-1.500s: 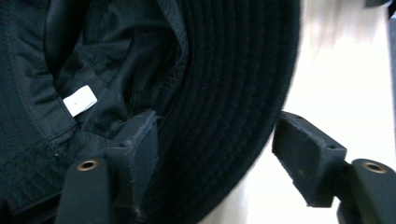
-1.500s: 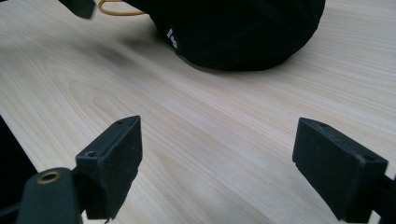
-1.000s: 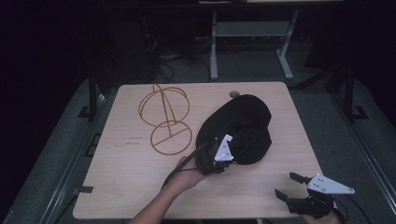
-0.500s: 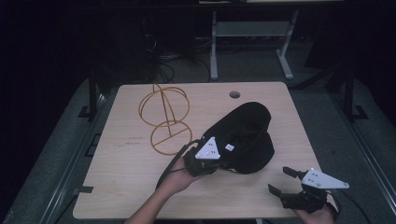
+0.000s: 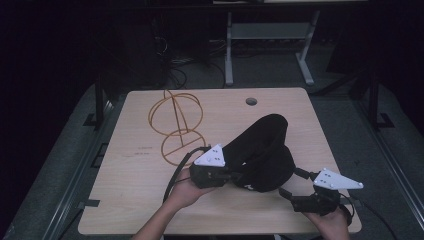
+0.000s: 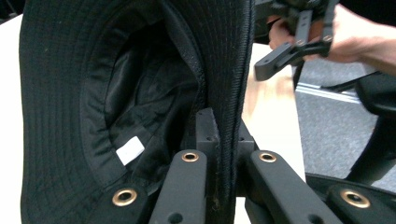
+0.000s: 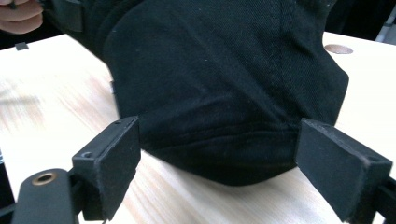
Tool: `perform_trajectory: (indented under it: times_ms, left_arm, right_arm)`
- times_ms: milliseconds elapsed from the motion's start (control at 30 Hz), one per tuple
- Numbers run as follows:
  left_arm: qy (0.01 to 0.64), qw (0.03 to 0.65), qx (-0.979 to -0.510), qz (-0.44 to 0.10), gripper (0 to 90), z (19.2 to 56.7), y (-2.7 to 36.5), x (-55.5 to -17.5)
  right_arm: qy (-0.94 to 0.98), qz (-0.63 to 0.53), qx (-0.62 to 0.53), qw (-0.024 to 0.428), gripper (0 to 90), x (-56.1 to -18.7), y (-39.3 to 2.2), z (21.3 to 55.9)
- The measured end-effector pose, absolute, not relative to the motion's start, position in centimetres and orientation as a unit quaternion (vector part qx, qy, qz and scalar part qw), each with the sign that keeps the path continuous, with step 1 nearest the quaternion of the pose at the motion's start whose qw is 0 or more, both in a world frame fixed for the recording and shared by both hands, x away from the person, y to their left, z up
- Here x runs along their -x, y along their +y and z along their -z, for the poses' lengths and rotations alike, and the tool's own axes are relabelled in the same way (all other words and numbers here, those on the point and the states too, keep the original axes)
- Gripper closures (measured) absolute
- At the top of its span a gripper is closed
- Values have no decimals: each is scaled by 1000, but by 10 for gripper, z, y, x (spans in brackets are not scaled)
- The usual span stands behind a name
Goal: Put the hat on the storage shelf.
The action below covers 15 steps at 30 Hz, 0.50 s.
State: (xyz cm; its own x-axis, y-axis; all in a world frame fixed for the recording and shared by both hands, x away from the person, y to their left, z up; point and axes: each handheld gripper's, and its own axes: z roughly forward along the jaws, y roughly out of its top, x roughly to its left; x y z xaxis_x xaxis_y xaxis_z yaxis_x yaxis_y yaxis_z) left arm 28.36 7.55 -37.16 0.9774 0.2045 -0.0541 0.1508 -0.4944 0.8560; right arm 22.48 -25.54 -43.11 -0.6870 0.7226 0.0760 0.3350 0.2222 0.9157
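While the black hat [image 5: 265, 150] is standing partly lifted off the light wooden tabletop [image 5: 135, 195], the left claw [image 5: 235, 176] is gripping its brim, jaws having just been closing and now clamped tight on the stitched edge. The hat's lining and a white label [image 6: 130, 150] are showing in the left gripper view. The right claw [image 5: 284, 193] is sitting just beside the hat's lower right edge, jaws spread wide and holding nothing, the crown bulging between them. An orange wire stand [image 5: 176, 127] is resting well apart at the tabletop's far left.
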Motion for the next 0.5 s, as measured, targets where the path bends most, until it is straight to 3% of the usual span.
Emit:
perform_trajectory:
  times_ms: [267, 500]
  left_arm:
    - [89, 505, -859, -13, 873, 370, 68, -279]
    - [84, 508, -857, -8, 873, 370, 66, -278]
  right_arm:
    - [768, -512, -342, 175, 157, -236, -244, 433]
    - [780, -522, -308, 158, 418, -242, -235, 435]
